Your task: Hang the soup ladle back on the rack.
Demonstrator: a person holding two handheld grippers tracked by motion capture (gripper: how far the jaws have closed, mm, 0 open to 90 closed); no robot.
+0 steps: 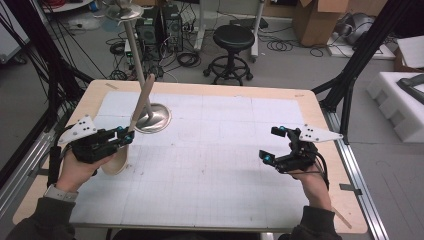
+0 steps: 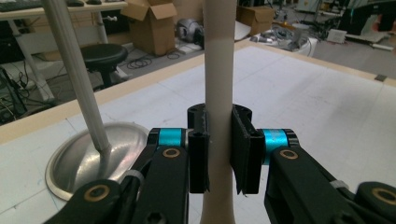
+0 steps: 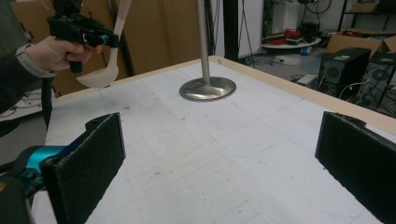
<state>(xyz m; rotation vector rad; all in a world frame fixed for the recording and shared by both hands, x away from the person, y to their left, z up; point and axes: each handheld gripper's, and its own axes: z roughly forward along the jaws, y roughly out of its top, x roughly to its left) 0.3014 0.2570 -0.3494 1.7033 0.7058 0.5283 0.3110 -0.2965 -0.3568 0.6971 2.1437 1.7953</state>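
metal stand [image 1: 152, 118] on table [image 1: 320, 120]; black stool [image 1: 232, 40], cardboard boxes [image 1: 320, 20] behind.

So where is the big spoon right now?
The ladle is at the left of the high view, held off the table by its handle in the left gripper, right beside the metal stand; its bowl hangs down.
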